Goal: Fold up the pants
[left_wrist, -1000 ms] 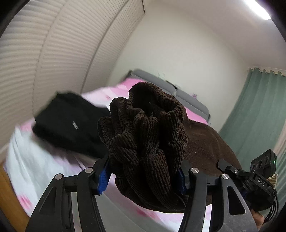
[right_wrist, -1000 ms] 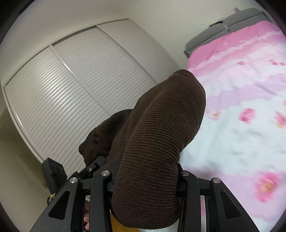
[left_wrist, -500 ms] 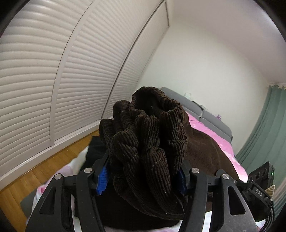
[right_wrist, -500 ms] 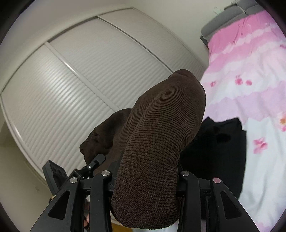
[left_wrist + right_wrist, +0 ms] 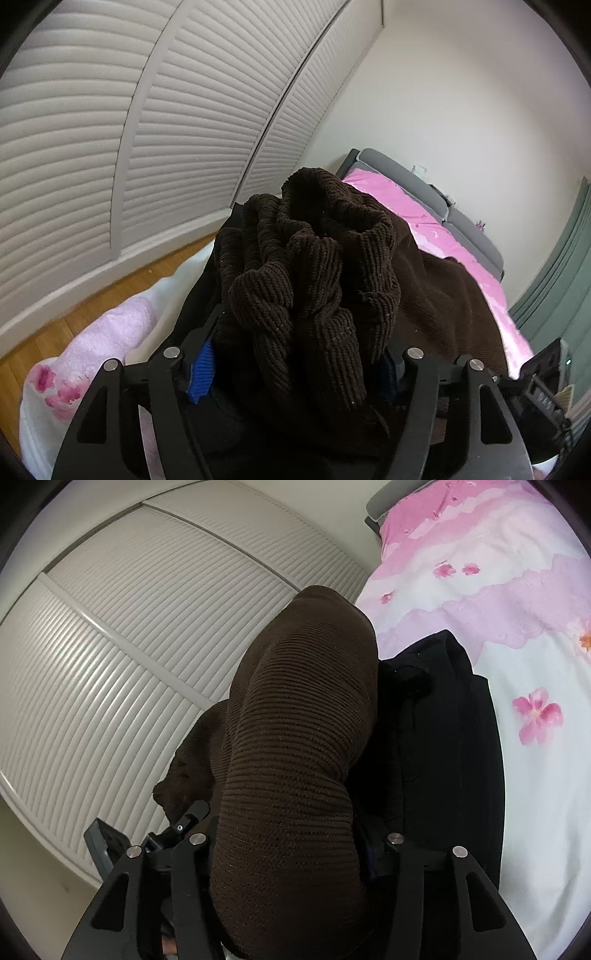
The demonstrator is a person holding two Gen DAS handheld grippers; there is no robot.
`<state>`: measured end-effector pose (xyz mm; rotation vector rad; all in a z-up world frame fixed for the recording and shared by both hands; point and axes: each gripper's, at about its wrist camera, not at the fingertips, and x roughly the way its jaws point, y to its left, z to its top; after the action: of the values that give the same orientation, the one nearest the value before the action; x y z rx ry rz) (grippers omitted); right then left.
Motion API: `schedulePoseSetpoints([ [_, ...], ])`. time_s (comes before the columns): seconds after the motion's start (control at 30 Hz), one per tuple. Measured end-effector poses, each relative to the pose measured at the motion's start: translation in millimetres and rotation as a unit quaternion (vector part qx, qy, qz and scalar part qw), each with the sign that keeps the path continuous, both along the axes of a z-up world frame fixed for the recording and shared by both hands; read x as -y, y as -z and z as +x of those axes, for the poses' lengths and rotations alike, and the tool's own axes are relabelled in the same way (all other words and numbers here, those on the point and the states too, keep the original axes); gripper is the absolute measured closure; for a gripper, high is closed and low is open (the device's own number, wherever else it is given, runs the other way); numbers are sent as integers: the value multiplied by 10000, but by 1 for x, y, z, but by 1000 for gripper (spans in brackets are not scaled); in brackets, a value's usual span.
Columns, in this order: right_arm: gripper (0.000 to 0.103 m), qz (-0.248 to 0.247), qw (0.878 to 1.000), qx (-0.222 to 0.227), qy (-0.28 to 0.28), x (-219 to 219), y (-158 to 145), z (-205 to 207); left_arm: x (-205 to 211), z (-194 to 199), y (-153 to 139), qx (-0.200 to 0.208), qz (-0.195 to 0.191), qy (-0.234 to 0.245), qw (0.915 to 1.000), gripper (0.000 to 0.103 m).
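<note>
Between the fingers of the left claw (image 5: 295,365) there's a fat bunched wad of the brown corduroy pants (image 5: 310,273), clamped tight. You can see the blue pad (image 5: 201,365) on one finger pressing into the ribbed cloth. The right claw (image 5: 291,849) is doing the same thing: it's closed on a smoother, rounded fold of the same pants (image 5: 295,746), which bulges up over the jaws and blocks most of the view.

Going outward, the rest of the brown fabric trails off to the right in the left wrist view and spreads over the bed (image 5: 424,214), so part of it looks to be lying on the pink floral bedspread (image 5: 535,794) while both gripped ends are lifted. Under and just beside the pants sits a black garment (image 5: 443,738), lying flat on the bed near its edge. Past that you've got the louvered closet doors (image 5: 110,129) and a strip of wood floor (image 5: 110,295).

My read: this is the carry-over part of a fold, both ends held up and heading somewhere. Next move probably needs both claws lowered together, keeping the cloth taut so it lands flat, then letting go. Can't tell if it's meant to stack on the black one.
</note>
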<state>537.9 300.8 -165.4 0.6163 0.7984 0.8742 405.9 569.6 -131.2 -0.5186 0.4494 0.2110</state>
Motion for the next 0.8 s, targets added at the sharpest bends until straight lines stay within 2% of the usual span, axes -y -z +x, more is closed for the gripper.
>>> schedulePoseSetpoints([
  [0.07, 48, -72, 10000, 40, 30, -4, -5, -1, 0, 1, -1, -17, 100, -27, 9999, 27],
  [0.13, 40, -216, 9997, 40, 97, -2, -13, -6, 3, -5, -10, -62, 259, -110, 9996, 20],
  [0.2, 21, -520, 9979, 211, 312, 2, -28, -13, 7, -13, -20, -72, 472, -252, 9985, 15],
  [0.27, 11, -618, 9959, 448, 477, 12, -43, -24, 9, -21, -28, -18, 613, -378, 9974, 7],
  [0.33, 11, -696, 9944, 552, 572, 22, -51, -29, 13, -34, -40, 58, 742, -483, 9961, 2],
  [0.5, 11, -1259, 9814, 1045, 1006, 54, -83, -63, 36, -66, -73, 97, 1184, -751, 9901, 1],
  [0.57, 11, -1510, 9714, 1365, 1222, 71, -100, -88, 56, -83, -87, 161, 1421, -792, 9865, 0],
  [0.67, 11, -1684, 9620, 1639, 1389, 93, -120, -112, 103, -112, -101, 265, 1738, -590, 9827, 0],
  [0.8, 11, -2068, 9436, 2026, 1605, 133, -144, -165, 156, -146, -113, 208, 1944, -465, 9796, 0],
])
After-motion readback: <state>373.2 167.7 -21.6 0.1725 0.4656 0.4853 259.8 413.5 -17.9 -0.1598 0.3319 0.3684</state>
